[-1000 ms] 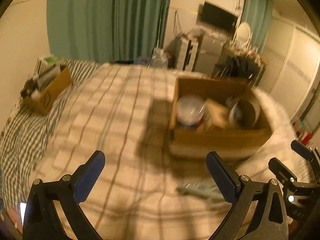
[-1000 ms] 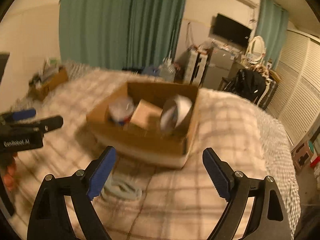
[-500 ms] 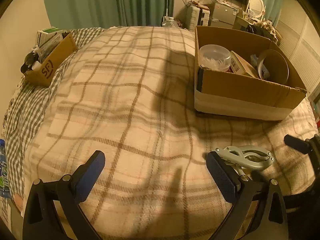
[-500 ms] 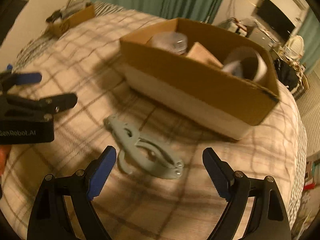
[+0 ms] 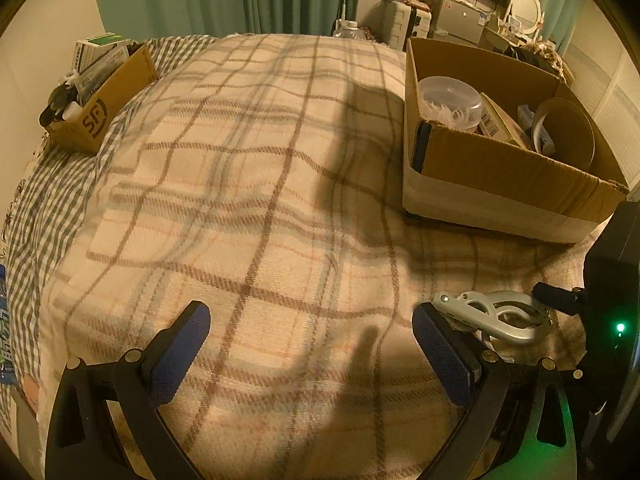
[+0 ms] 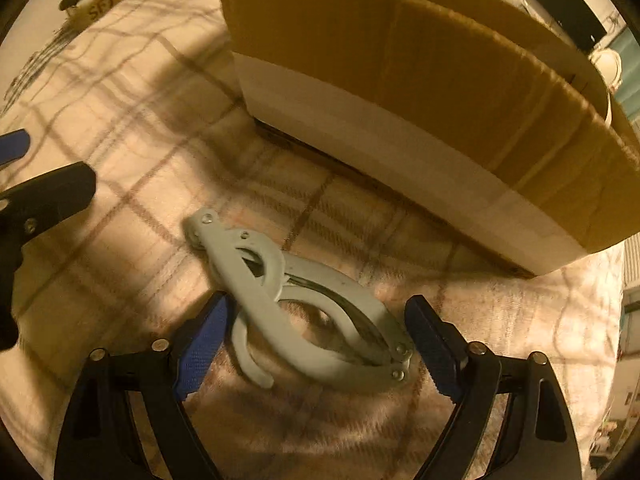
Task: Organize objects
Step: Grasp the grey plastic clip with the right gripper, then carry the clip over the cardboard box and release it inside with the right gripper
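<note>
A: Where is the pale grey metal spring clamp with looped handles (image 6: 304,312)?

B: Lying flat on the cream plaid fleece blanket (image 5: 256,208), just in front of the long side of the large open cardboard box with a white taped base (image 6: 420,92). It runs diagonally, its riveted nose toward the upper left and its hinge end toward the lower right.

A: And the right gripper (image 6: 316,344)?

B: Its jaws are spread wide and sit low over the blanket, one on each side of the clamp's handle loops. The blue pad on the left looks to be touching or just beside the lower handle; I cannot tell which. The other pad is just beside the hinge end. Nothing is clamped.

A: The left gripper (image 5: 308,344)?

B: Also spread wide, holding nothing, with bare blanket between its blue pads. In its own view the clamp (image 5: 492,316) lies just past its right finger, and the dark body of the right gripper rises at the far right edge.

A: What is in the big box?

B: A clear round plastic tub (image 5: 448,98), a brown cardboard packet (image 5: 500,124) and a wide roll of tape standing on edge (image 5: 564,128).

A: Anything else on the bed?

B: A smaller cardboard box printed "SF" (image 5: 100,108), stuffed with items, sits well apart at the far left on a grey checked sheet (image 5: 44,208)
</note>
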`<state>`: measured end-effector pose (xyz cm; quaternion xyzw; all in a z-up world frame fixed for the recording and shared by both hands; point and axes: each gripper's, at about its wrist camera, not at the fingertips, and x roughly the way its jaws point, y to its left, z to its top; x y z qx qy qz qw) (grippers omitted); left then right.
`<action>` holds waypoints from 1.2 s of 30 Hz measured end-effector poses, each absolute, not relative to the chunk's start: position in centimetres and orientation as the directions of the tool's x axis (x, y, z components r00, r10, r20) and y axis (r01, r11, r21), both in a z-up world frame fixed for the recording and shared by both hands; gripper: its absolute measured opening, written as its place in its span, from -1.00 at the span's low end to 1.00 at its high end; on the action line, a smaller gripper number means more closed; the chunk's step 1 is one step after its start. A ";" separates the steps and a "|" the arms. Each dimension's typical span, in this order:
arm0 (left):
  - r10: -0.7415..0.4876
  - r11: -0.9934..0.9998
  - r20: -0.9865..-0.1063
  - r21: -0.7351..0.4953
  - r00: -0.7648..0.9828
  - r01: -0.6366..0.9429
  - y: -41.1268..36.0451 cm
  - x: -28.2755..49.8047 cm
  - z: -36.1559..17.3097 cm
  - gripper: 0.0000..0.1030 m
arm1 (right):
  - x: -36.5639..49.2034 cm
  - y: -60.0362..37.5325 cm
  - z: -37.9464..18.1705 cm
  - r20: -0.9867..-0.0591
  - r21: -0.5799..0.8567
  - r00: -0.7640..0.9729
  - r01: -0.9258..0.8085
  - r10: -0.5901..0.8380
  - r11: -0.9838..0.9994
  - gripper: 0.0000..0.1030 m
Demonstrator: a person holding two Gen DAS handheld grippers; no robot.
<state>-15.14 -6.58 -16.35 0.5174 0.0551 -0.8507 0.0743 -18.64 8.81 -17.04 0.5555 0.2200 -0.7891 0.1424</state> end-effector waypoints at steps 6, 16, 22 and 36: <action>-0.075 -0.983 -0.886 -0.012 -0.458 0.185 -6.6 -15.1 -16.3 1.00 | -17.9 9.3 -16.0 -0.924 -0.198 -0.382 0.450 0.012 -0.871 0.55; -0.103 -0.986 -0.857 0.022 -0.504 0.164 -5.6 -14.6 -15.1 1.00 | -15.6 10.1 -12.2 -0.875 -0.155 -0.476 0.439 -0.083 -0.885 -0.51; -0.066 -0.987 -0.831 -0.027 -0.553 0.158 -5.7 -14.0 -13.8 1.00 | -14.8 11.7 -9.2 -0.827 -0.103 -0.542 0.408 -0.150 -0.907 -0.68; 0.005 -0.998 -0.708 -0.048 -0.706 0.042 -3.4 -15.8 -6.1 1.00 | -16.3 13.8 2.4 -0.664 -0.040 -0.706 0.362 -0.246 -0.931 -0.75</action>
